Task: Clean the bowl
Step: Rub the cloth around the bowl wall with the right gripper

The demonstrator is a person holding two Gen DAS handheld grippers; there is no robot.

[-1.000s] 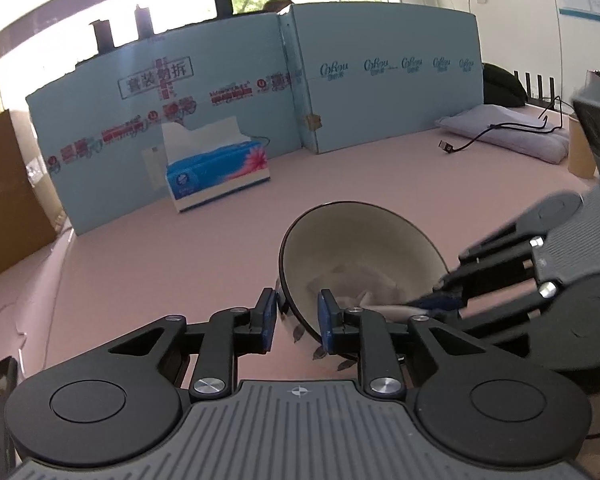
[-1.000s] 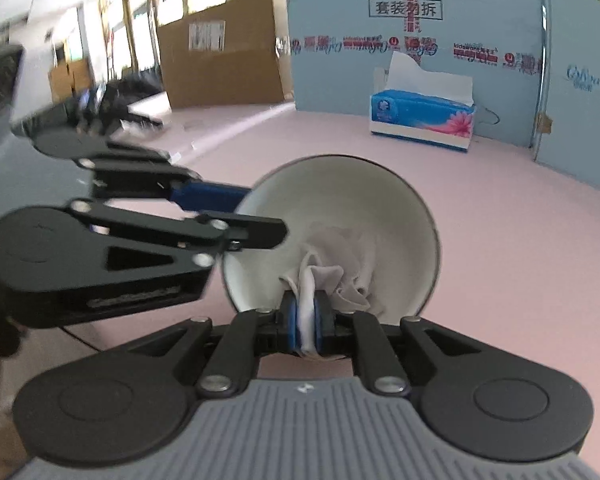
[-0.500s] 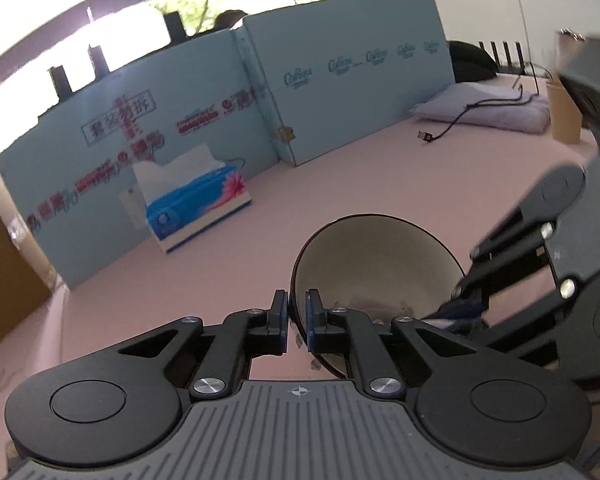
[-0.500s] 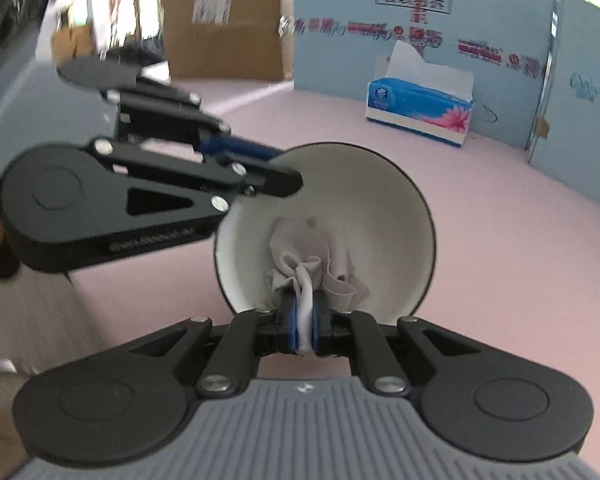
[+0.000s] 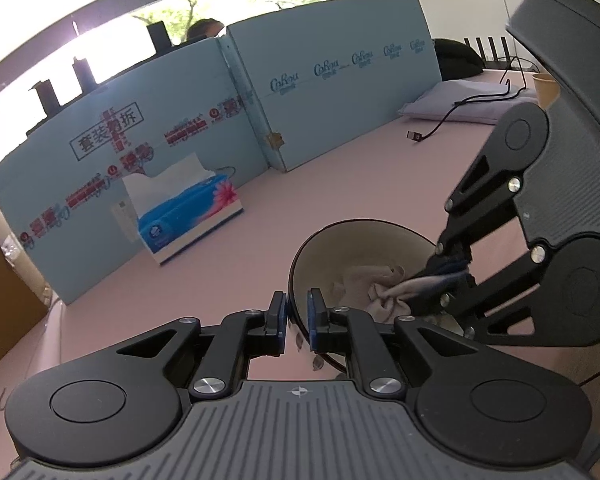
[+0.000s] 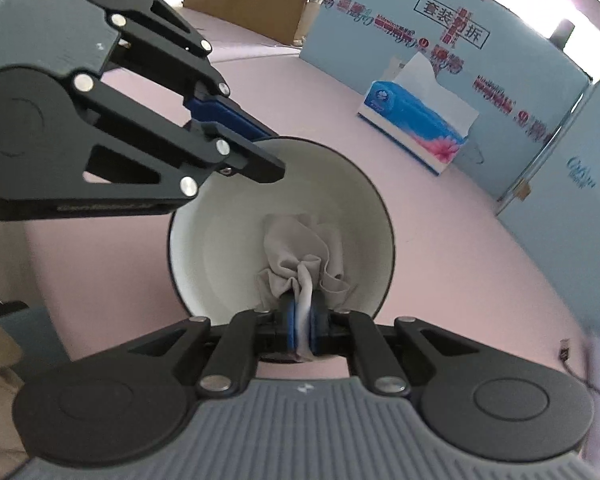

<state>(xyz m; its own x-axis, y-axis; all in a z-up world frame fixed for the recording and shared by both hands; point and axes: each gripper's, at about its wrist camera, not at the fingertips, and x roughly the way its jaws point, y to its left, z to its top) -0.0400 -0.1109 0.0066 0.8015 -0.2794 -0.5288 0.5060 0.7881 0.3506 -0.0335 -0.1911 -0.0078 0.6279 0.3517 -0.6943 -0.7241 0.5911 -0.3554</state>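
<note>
The bowl (image 6: pixel 220 240) is tipped up on the pink table (image 5: pixel 380 184), its white inside facing the right wrist camera and its dark rim running all the way round. The left gripper (image 5: pixel 297 322) pinches the bowl's near rim, 1 blue pad outside the wall and 1 inside, clamped on it. In the right wrist view the same gripper (image 6: pixel 260 156) comes in from the upper left and bites the rim at the top.

The right gripper (image 6: pixel 303 322) is clamped on a crumpled grey cloth (image 6: pixel 300 248), a white fold of it squeezed between the 2 blue pads; the rest of the cloth bunches against the bowl's inner wall. From the left wrist view the right gripper (image 5: pixel 448 276) reaches into the bowl (image 5: pixel 360 248) from the right, with the cloth (image 5: pixel 376 284) pressed low inside.

Further back on the table stands a blue tissue box (image 5: pixel 188 216) (1 white sheet sticking up) before 2 pale blue panels (image 5: pixel 340 92). A black cable (image 5: pixel 444 120) trails off a folded pale pad (image 5: pixel 460 100) at the far right.
</note>
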